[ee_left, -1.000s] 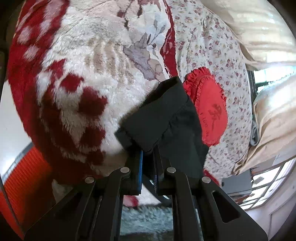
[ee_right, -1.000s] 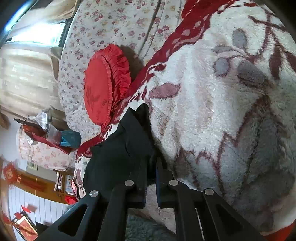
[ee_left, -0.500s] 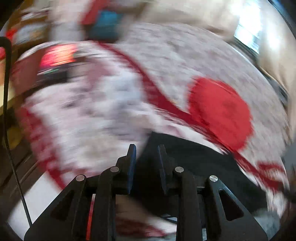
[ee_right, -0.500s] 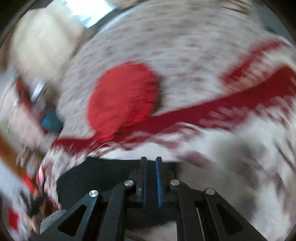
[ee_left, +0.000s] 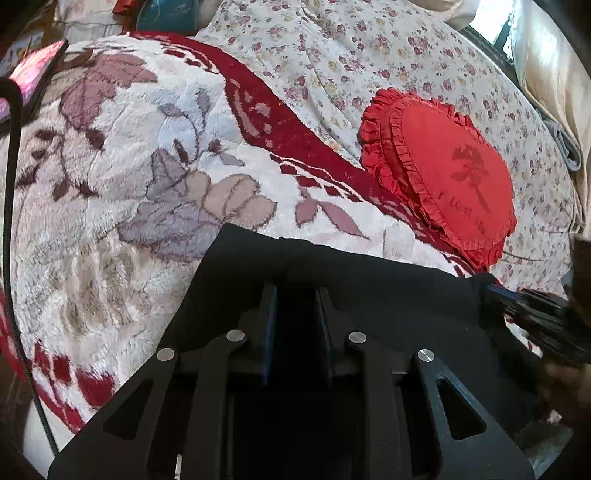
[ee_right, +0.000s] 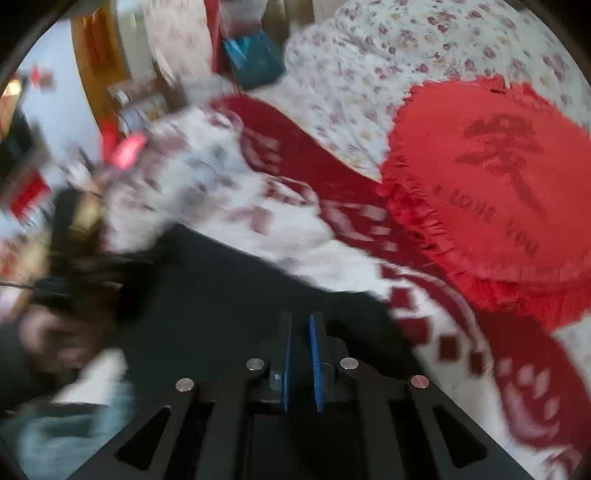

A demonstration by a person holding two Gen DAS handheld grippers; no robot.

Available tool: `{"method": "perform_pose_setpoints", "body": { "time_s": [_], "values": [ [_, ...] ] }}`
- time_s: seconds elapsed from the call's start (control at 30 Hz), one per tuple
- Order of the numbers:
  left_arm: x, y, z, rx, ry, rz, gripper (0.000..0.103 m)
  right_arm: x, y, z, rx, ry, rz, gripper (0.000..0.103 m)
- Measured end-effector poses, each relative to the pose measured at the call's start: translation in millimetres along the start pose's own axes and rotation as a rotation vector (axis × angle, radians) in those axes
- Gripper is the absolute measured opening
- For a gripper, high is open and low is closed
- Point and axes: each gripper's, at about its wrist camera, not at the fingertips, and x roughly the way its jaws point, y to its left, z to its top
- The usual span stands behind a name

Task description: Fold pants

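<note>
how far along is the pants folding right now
Looks done: the black pants lie spread on the fleece blanket, below the red heart cushion.

In hand: nothing visibly gripped. The left claw stands open over the fabric; the right claw shows a narrow gap over it, blurred.

Left: no finished compact fold is visible, so more folds probably remain.

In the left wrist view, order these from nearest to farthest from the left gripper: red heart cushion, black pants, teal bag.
1. black pants, directly under the left gripper.
2. red heart cushion, ahead on the right.
3. teal bag, far back, upper left.
</note>
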Motion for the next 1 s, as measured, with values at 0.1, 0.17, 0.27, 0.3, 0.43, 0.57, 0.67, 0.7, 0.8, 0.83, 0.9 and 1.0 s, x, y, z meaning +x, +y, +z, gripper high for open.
{"method": "perform_pose_setpoints", "body": {
  "time_s": [0.1, 0.17, 0.27, 0.3, 0.43, 0.57, 0.67, 0.7, 0.8, 0.83, 0.9, 1.0],
  "values": [
    [-0.2, 0.2, 1.6, -0.020, 0.004, -0.013, 0.021, 30.2, -44.0, -8.3, 0.194, 0.107, -0.138, 0.007],
    [-2.2, -3.5, 2.1, -0.008, 0.003, -0.004, 0.021, 28.8, -57.5, -12.7, 0.252, 0.078, -0.083, 0.007],
    [-6.5, -6.7, 3.7, 0.021, 0.012, 0.011, 0.021, 3.8, -57.4, -12.9, 0.244, 0.049, -0.094, 0.007],
    [-11.0, -9.4, 6.3, 0.034, 0.016, 0.017, 0.021, -12.3, -57.7, -15.2, 0.244, 0.019, -0.102, 0.007],
    [-50.7, -22.9, 5.9, 0.068, -0.069, 0.013, 0.021, -90.9, -63.2, -49.8, 0.287, -0.110, -0.020, 0.007],
    [-69.7, -51.1, -19.7, 0.185, -0.067, -0.048, 0.021, -137.2, -83.9, -127.1, 0.300, -0.092, -0.045, 0.007],
    [-36.9, -48.1, -41.2, 0.153, 0.074, -0.026, 0.021, -150.1, -148.5, -198.1, 0.583, -0.063, -0.107, 0.001],
    [-26.1, -39.9, -46.2, 0.107, 0.110, -0.029, 0.022, -156.3, -164.9, -217.5, 0.664, -0.100, -0.057, 0.000],
    [-27.6, -19.5, -45.5, -0.017, 0.088, -0.123, 0.021, -187.9, -183.8, -252.9, 0.839, -0.157, -0.215, 0.007],
    [-27.3, -16.2, -43.8, -0.043, 0.098, -0.137, 0.021, -197.8, -185.6, -262.4, 0.905, -0.180, -0.233, 0.007],
    [-26.9, -17.0, -42.6, -0.036, 0.107, -0.134, 0.021, -216.4, -178.3, -281.5, 1.019, -0.298, -0.107, 0.008],
    [-28.6, -21.0, -44.8, -0.018, 0.097, -0.115, 0.021, -225.9, -147.0, -295.6, 1.076, -0.370, 0.014, 0.044]
  ]
}}
